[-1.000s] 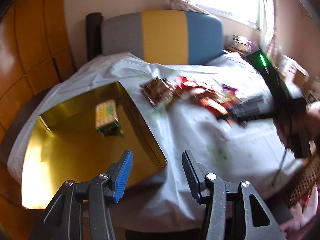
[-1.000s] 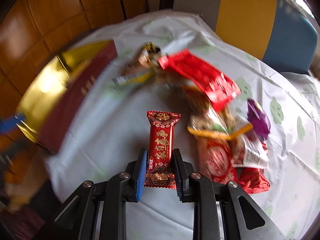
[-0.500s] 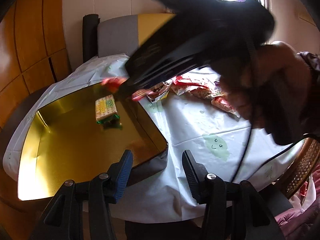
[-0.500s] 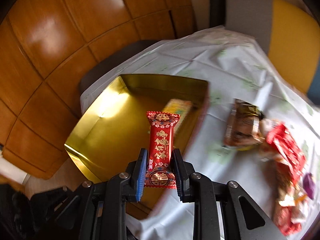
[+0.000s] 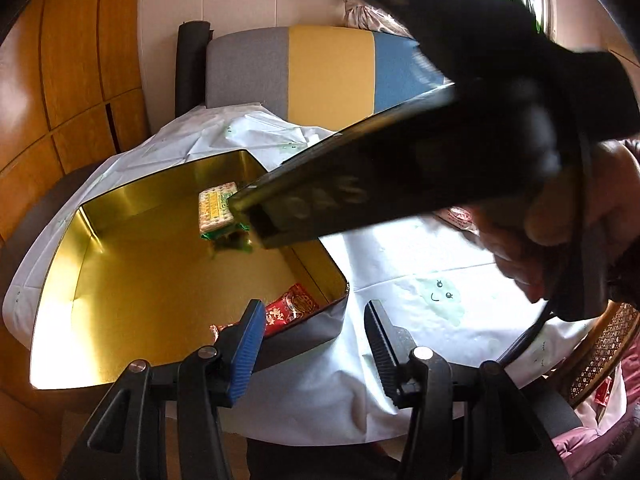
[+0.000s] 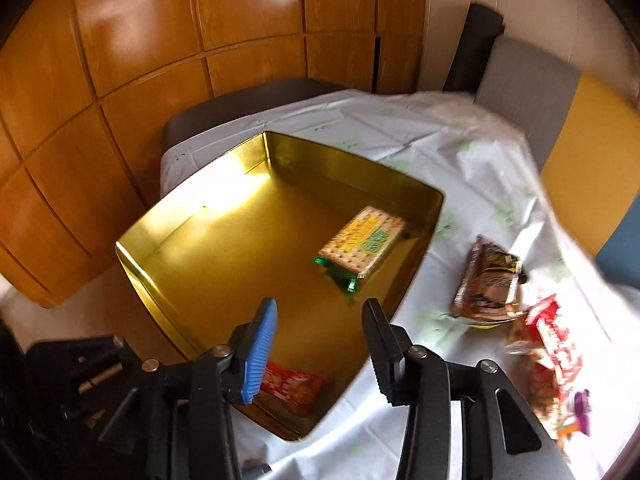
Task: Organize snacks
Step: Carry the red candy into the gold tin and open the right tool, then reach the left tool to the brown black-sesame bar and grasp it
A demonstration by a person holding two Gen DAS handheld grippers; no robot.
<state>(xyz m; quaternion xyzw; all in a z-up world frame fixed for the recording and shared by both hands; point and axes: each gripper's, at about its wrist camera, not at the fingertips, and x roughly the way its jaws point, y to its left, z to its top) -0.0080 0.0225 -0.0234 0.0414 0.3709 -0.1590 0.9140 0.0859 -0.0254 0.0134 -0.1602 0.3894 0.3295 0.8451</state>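
Step in hand: release of the red snack packet (image 6: 294,386) into the gold tin (image 6: 168,264); judged complete or nearly so.
Right gripper (image 6: 320,344): jaws had just been opening and stood partly apart with nothing between them; it hung above the tin's near right corner.
Left gripper (image 5: 316,344): jaws partly apart, empty, poised over the tin's near right corner and the tablecloth (image 5: 400,264) beside it.
Red snack packet: lay flat on the tin floor at the near wall, close to the near right corner, partly hidden behind the right gripper's blue pad.
Cracker pack (image 6: 364,242): lay inside the tin near its far right corner, well apart from the red packet.
Remaining snacks: a brown packet (image 6: 490,284) and a red wrapper (image 6: 554,342) lay on the tablecloth to the right of the tin, with more packets heaped behind; these still needed moving.
Technique: the jaws should have cleared the packet fully before any sideways travel, so that the foil was not dragged back over the wall.
Next pick: the brown packet was probably the easiest, being nearest the tin; a grip across its narrow width would likely suit.
Caution: the tin sat near the table's left edge; a push on its wall could shift it.
Placement: packets set side by side along the walls would leave the centre free.
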